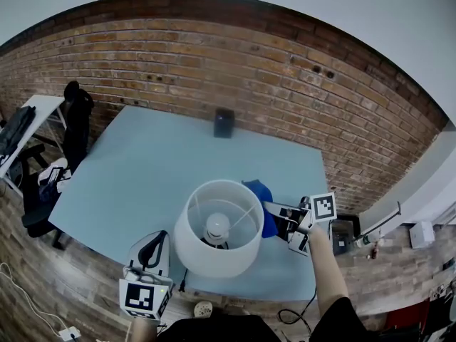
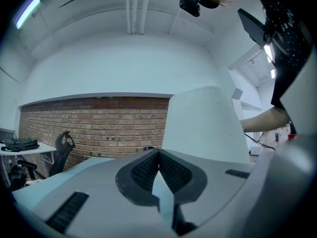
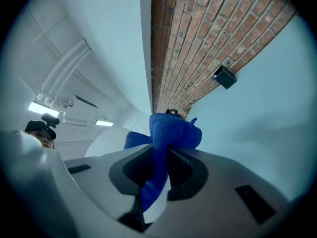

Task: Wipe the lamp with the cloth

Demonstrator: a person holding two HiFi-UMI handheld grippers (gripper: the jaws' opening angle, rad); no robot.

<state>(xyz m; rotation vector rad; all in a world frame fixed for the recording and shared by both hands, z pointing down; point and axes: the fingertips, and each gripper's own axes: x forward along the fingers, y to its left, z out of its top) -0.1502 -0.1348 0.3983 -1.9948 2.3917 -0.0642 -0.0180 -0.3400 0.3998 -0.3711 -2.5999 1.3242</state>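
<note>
Nearest, at the front edge of the desk (image 1: 135,169): left gripper (image 1: 157,239), jaws pressed together on nothing, tips aimed at the lamp (image 1: 214,251) just beside it. Black-and-white square marker on its cube; holding hand cut off by the frame. Right forearm in from lower right, right gripper (image 1: 274,216) pointing left, jaws pinching the blue cloth (image 1: 262,194), bunched past the tips at the shade's right side; contact hard to tell. Lamp upright, bulb visible through the open top, base hidden. Beyond, a small black box (image 1: 224,122) before the brick wall (image 1: 214,55).
</note>
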